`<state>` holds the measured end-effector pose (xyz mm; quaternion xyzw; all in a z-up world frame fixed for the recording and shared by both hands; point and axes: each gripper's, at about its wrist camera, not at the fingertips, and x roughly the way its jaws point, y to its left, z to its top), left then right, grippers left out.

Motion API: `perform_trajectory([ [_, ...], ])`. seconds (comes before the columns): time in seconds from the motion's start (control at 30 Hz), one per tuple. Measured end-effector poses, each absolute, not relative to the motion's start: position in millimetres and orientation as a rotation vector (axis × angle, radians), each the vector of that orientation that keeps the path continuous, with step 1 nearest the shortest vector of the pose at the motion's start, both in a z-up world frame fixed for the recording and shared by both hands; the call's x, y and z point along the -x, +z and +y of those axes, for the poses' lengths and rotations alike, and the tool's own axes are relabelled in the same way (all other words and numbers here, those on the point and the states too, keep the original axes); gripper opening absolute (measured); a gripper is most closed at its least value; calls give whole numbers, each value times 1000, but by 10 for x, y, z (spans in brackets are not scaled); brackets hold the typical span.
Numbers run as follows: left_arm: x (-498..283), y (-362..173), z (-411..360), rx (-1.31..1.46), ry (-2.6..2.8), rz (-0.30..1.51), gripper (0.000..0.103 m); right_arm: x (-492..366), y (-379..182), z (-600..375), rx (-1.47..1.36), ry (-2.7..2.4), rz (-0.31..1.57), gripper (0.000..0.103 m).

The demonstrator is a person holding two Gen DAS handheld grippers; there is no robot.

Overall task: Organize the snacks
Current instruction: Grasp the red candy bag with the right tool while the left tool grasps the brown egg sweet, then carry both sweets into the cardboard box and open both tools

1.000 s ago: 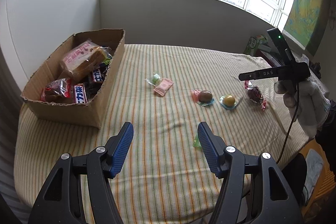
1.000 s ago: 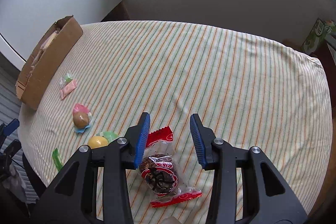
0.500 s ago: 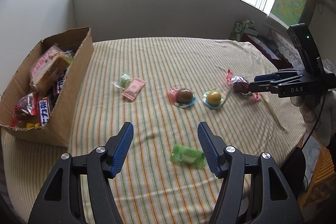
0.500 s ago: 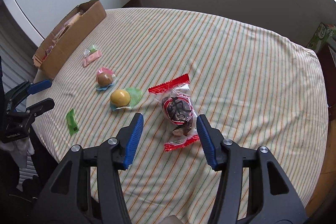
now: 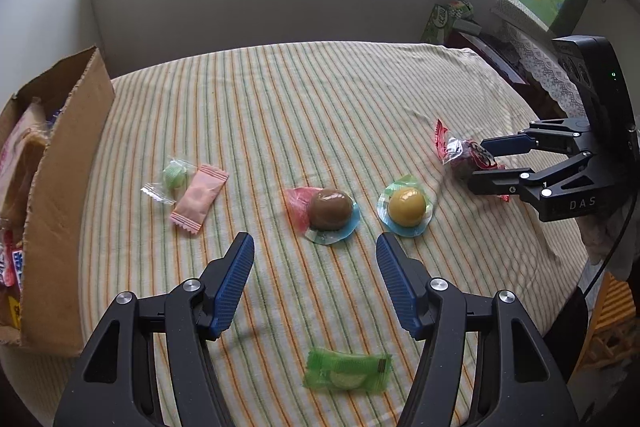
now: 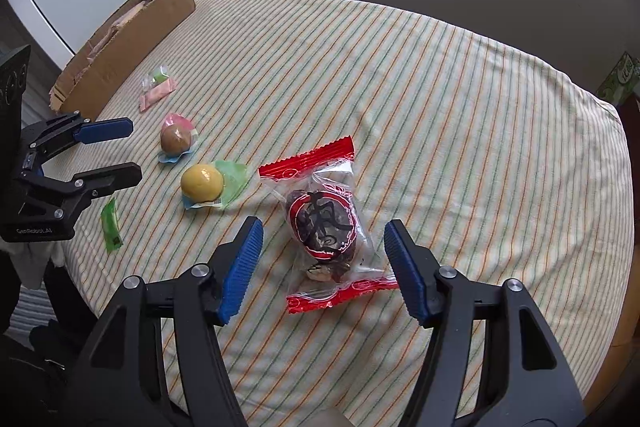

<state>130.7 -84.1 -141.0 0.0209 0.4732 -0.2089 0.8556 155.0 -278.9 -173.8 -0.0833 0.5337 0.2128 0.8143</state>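
Loose snacks lie on the striped tablecloth: a green packet (image 5: 347,375), a brown jelly cup (image 5: 330,209), a yellow jelly cup (image 5: 406,206), a pink packet (image 5: 199,197), a small green candy (image 5: 175,173) and a red-ended clear packet (image 6: 325,223). My left gripper (image 5: 315,263) is open above the cloth, with the green packet just below its fingers. My right gripper (image 6: 322,249) is open with its fingers on either side of the red-ended packet, also seen in the left wrist view (image 5: 486,162). The cardboard box (image 5: 60,187) at the left holds several packets.
The table edge runs close on the near and right sides. A green carton (image 5: 446,19) and other items stand beyond the far right corner. A wall rises behind the table. The left gripper shows in the right wrist view (image 6: 116,153).
My left gripper has swung right and forward, so the box slid to the left edge and the jelly cups came near. My right gripper has moved down around the red-ended packet.
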Motion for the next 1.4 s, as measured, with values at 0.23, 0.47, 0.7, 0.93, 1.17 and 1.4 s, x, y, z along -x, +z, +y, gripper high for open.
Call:
perform_trajectory([
  [0.23,-1489,-1515,-927,-32,-446,1026,63,-1667,-1821,-2750,214,446,1153,66],
  [0.47,-1521,-1549,-980,-46,-439,1016,49,-1695,-1818,-2698,247,448,1152,66],
  [0.7,-1533,-1555,-1012,-61,-447,1011,36,-1667,-1808,-2644,268,435,1154,52],
  [0.93,-1528,-1540,-1012,-50,-446,1010,34,-1622,-1776,-2681,250,437,1154,40],
  [1.17,-1464,-1469,-927,-40,-436,994,34,-1561,-1634,-2743,221,421,1129,37],
  [1.4,-1359,-1307,-807,-28,-421,956,34,-1459,-1395,-2678,217,435,1086,37],
])
